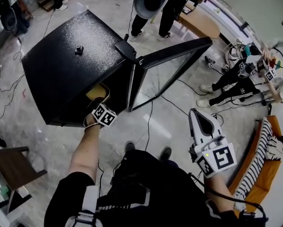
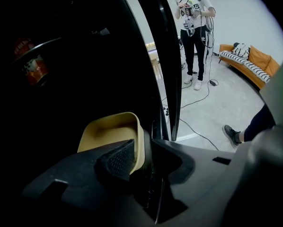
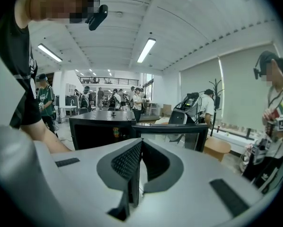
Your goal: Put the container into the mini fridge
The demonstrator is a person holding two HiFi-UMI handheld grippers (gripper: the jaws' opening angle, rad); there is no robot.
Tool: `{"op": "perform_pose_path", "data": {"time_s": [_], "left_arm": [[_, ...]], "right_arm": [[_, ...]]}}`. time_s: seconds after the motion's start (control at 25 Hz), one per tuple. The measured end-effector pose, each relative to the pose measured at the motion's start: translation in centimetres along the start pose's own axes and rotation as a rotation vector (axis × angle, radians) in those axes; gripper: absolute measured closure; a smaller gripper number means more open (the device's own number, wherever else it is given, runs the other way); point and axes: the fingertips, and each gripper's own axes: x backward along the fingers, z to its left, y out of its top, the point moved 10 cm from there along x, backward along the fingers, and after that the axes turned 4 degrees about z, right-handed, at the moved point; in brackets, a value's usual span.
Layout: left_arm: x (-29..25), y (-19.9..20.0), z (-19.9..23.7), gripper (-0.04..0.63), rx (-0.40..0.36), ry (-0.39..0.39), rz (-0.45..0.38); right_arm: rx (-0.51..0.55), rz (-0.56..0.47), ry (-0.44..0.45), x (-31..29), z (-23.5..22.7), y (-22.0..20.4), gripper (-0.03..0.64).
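The left gripper [image 2: 142, 148] reaches into the mouth of the fridge [image 1: 61, 70]. Its 2 jaws stand slightly apart with the near wall of the container [image 2: 108, 131] between them, 1 pad inside the tub and 1 outside. A thin dark gap shows on the outer side, so the pads do not seem to press. The container is a yellow, open-topped tub with rounded corners and nothing in it. It sits just inside the fridge opening, on the side next to the door [image 1: 170, 70]; the interior is too dark to show what it rests on. It looks light and thin-walled, probably plastic: stiff enough to lift by 1 edge, likely to flex at the rim, and smooth enough to slip in a loose pinch. The best hold is the upright wall just below the rim, taken from above as the jaws now straddle it. The edge of the open door stands just beside the tub, so any push deeper has little room on that side. Further inside the fridge a red can [image 2: 31, 65] sits on a shelf, well apart from the tub. The right gripper [image 3: 140, 148] hangs well away from the fridge, jaws pressed together on nothing. Beyond the door, cables [image 2: 198, 98] trail over the floor, a person [image 2: 194, 32] stands, and an orange sofa [image 2: 248, 60] lies farthest off.
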Motion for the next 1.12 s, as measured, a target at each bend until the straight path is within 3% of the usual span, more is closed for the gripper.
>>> {"op": "perform_pose_path", "data": {"time_s": [0.56, 0.84, 1.12], "left_arm": [[5.2, 1.7, -2.4, 0.472, -0.041, 0.022, -0.04], [8.9, 2.6, -4.3, 0.515, 0.111, 0.018, -0.063], [14.9, 4.9, -5.4, 0.531, 0.206, 0.069, -0.178]], "right_arm": [[-0.004, -0.065, 0.074, 2.2, -0.6, -0.8, 0.603], [-0.008, -0.108, 0.133, 3.7, -2.5, -0.8, 0.603], [-0.012, -0.153, 0.179, 4.4, -4.0, -0.2, 0.603]]}}
